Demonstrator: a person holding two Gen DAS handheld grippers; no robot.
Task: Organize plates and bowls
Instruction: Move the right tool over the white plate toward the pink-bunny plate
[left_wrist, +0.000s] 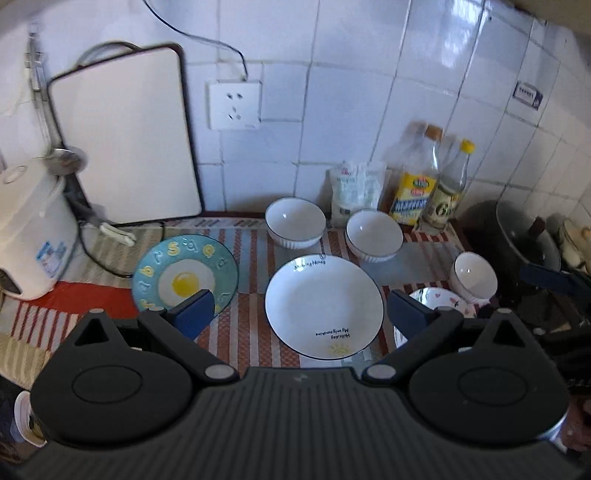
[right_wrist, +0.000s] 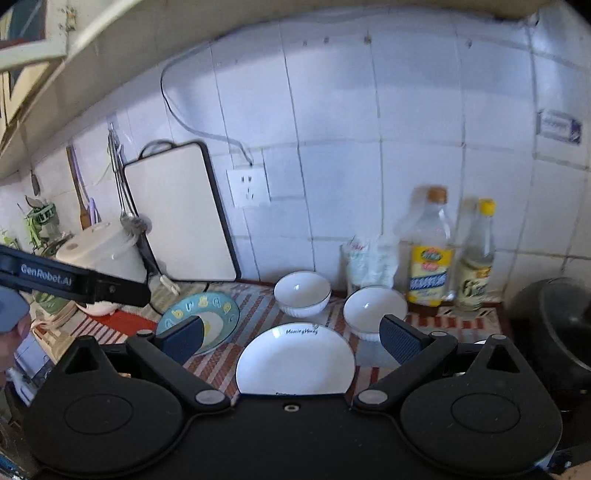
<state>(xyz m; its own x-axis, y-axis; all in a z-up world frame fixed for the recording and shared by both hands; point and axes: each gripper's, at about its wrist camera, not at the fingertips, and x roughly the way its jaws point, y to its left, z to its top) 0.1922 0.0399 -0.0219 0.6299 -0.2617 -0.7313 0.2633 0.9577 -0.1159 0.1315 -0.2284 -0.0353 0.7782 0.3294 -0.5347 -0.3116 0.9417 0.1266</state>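
Left tool spread wide, holding nothing, hovering over the counter. Right tool same deal, gaping and empty. Big white plate sitting right between the left tool's fingertips, flat on the striped mat. Egg plate just off the left finger. Two white bowls further ahead by the wall, a smaller bowl off right, next to a heart-patterned plate.

The white plate bears "Morning Honey" at its far rim and, upside down at its near rim, "Hello day, My only sunshine". The left gripper's black body, seen from the right wrist, reads "GenRobot.AI". Bottle labels are too blurred to read.
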